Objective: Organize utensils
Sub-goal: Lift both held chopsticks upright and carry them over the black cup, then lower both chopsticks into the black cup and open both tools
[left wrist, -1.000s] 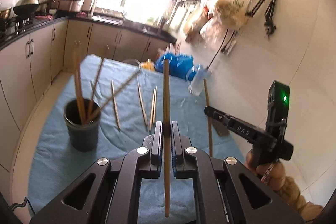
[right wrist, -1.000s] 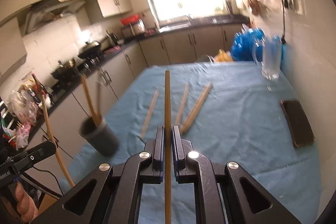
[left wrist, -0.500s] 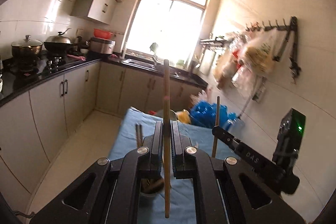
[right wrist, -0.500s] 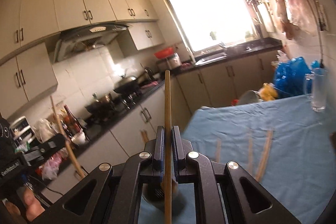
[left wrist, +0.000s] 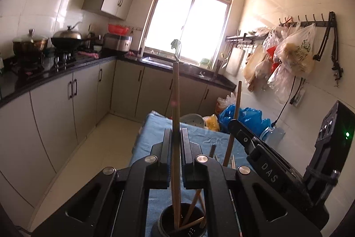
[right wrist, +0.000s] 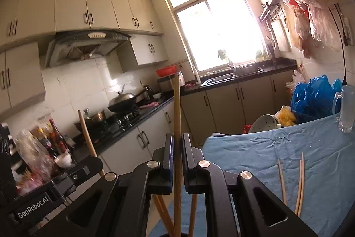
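Two claws, left claw (left wrist: 176, 143) and right claw (right wrist: 176, 148), each clamp one upright wooden chopstick (left wrist: 176, 117) above the dark round perforated holder (left wrist: 177, 222).

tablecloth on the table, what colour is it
Plain light blue tablecloth, no pattern; it shows best in the right wrist view.

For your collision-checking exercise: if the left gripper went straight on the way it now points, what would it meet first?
Nothing close: the left gripper points over the blue-clothed table toward the base cabinets under the window. Depth is hard to judge.
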